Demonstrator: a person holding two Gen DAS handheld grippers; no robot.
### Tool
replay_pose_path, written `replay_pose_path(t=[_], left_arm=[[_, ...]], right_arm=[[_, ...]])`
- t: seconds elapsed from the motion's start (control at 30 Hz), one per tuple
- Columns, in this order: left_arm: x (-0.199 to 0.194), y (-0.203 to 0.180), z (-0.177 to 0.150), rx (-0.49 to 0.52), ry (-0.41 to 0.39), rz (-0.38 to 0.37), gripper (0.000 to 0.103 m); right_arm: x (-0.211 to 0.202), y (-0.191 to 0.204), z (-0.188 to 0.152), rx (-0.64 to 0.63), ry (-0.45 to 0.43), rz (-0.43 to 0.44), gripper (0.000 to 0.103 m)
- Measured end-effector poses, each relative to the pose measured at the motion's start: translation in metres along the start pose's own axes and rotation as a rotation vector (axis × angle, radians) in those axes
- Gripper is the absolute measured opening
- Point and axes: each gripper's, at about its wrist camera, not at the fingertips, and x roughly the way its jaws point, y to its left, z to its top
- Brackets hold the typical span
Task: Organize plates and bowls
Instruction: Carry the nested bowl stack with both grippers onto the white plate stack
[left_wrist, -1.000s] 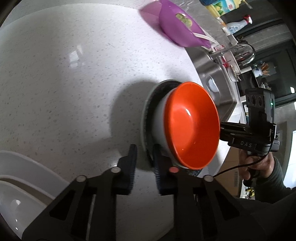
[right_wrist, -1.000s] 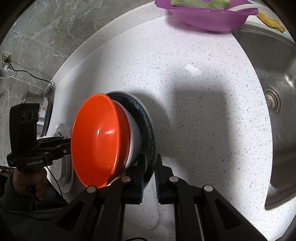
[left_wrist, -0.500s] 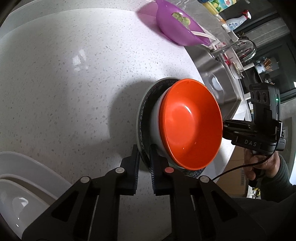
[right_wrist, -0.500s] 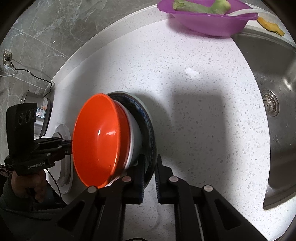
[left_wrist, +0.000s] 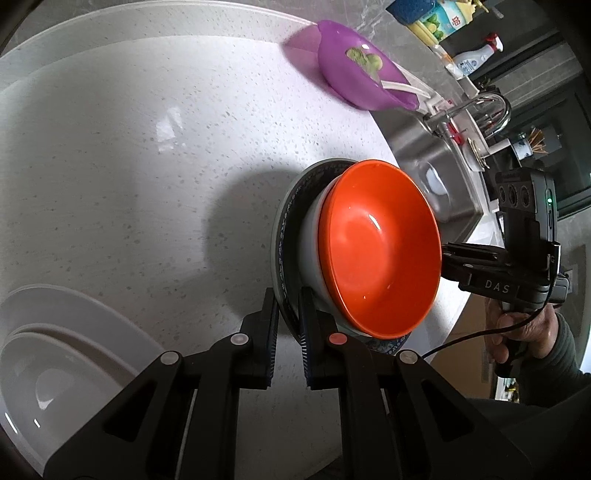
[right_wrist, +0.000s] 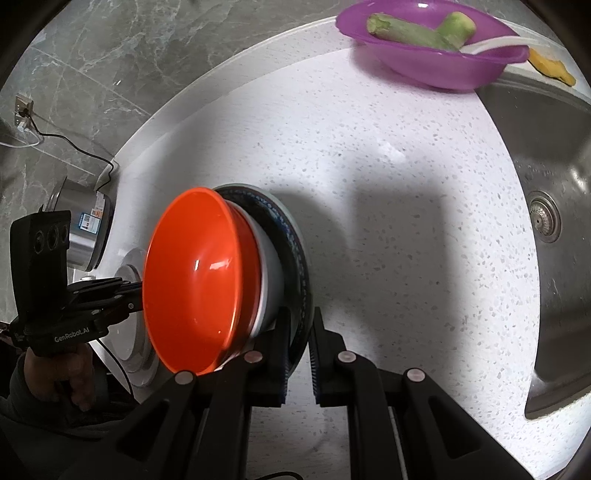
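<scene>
A stack of an orange bowl (left_wrist: 376, 251) inside a white bowl (left_wrist: 310, 251) sits on a dark blue patterned plate (left_wrist: 288, 229) over the speckled white counter. My left gripper (left_wrist: 288, 306) is shut on the plate's near rim. On the opposite side, my right gripper (right_wrist: 299, 325) is shut on the same plate (right_wrist: 295, 243), just behind the orange bowl (right_wrist: 195, 280). Each view shows the other hand-held gripper across the stack, its tips hidden by the bowls. I cannot tell whether the plate touches the counter.
A purple basin (right_wrist: 436, 55) with green vegetables and a white spoon stands at the counter's far end. The steel sink (right_wrist: 554, 184) and its faucet (left_wrist: 491, 107) lie beside the stack. White dishes (left_wrist: 55, 350) are stacked on the other side, with a steel pot (right_wrist: 85, 229) beyond.
My left gripper's jaws, apart beside the plate a second ago, have slid over its rim and shut on it. The right gripper has kept its grip on the plate.
</scene>
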Motion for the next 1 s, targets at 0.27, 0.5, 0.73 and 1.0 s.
replay_pose_path(t=[0.27,0.5,0.73,1.0], left_arm=[[-0.035,0.016,-0.013,-0.038,-0.054,0.021,0.009],[-0.079,0.043,-0.038,-0.115,-0.114,0.044,0.009],[-0.142,0.08,-0.071,-0.196,-0.19,0.095,0.009],[-0.201,0.126,-0.122,-0.295,-0.244,0.156,0.009]], right_arm=[[-0.001,0.025,0.01,-0.058,0.004,0.022,0.012],[0.002,0.066,0.021,-0.139,0.015,0.052,0.012],[0.013,0.125,0.033,-0.247,0.046,0.108,0.012],[0.04,0.196,0.038,-0.36,0.103,0.166,0.012]])
